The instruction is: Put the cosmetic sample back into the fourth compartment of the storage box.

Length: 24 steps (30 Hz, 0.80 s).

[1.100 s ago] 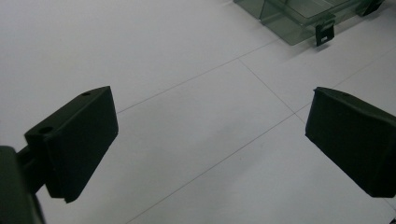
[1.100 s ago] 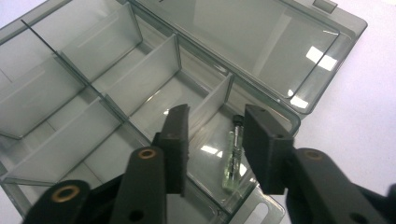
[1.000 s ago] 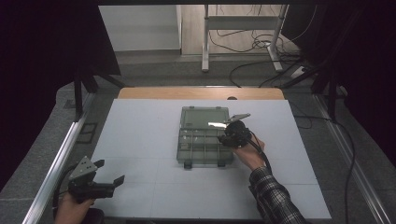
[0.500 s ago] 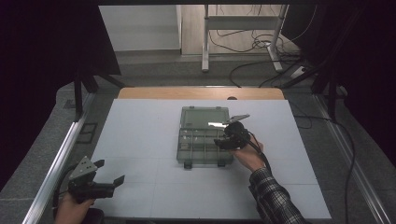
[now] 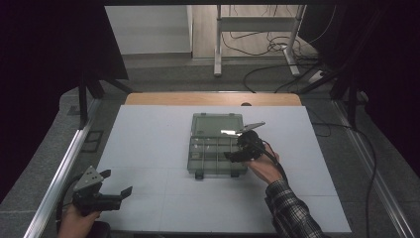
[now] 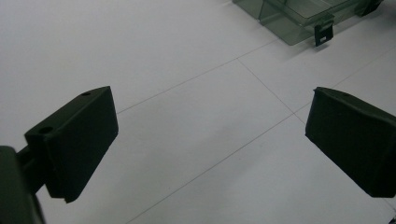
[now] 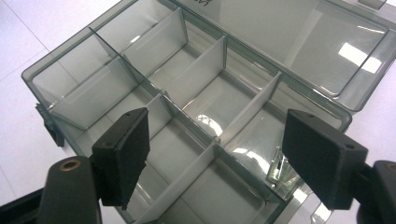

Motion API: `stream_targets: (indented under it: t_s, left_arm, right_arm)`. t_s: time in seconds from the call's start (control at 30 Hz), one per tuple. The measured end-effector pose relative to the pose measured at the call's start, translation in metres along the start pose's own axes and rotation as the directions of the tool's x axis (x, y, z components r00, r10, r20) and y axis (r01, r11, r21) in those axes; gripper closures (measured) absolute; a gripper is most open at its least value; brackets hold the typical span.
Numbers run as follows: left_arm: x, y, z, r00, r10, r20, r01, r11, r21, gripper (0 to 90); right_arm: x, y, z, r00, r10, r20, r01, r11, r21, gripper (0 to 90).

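An open, clear grey-green compartment box [image 5: 216, 148] lies mid-table with its lid [image 5: 218, 124] folded back. My right gripper [image 5: 233, 155] hovers over the box's right front corner. Its jaws have just been opening, and they stand open above the dividers [image 7: 217, 154] with nothing between them. A small shiny metal part [image 7: 278, 170] lies in the compartment under the right jaw. Near the table's front left corner, my left gripper [image 5: 117, 184] is held open over bare white table [image 6: 210, 140]. The box's corner [image 6: 299, 18] shows far off in the left gripper view.
The white table top [image 5: 148, 134] has thin seam lines, a wooden strip at its far edge and metal rails along both sides. Cables and a stand's legs [image 5: 257, 44] lie on the floor beyond. A plaid sleeve [image 5: 289, 213] comes in at the bottom right.
The right gripper's jaws have spread wider over the box and the hand has shifted slightly. The left gripper has stayed put.
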<state>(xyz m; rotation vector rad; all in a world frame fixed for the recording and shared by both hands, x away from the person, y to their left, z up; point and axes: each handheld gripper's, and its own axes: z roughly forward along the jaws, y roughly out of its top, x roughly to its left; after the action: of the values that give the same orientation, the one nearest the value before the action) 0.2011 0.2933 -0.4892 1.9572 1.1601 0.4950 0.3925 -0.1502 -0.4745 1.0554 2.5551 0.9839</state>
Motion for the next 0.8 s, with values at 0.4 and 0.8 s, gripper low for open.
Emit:
stream_targets:
  t_s: [0.4,0.8]
  left_arm:
    - [0.0,0.0,0.0,1.0,-0.001,0.001,0.001,1.0,0.0,2.8]
    - [0.0,0.0,0.0,1.0,0.0,0.001,0.0,1.0,-0.002,2.9]
  right_arm:
    - [0.006,-0.002,-0.007,0.9991,-0.041,0.015,0.041,0.999,0.007,9.4]
    - [0.013,-0.002,-0.017,0.9974,-0.071,0.012,0.071,0.997,-0.02,3.9]
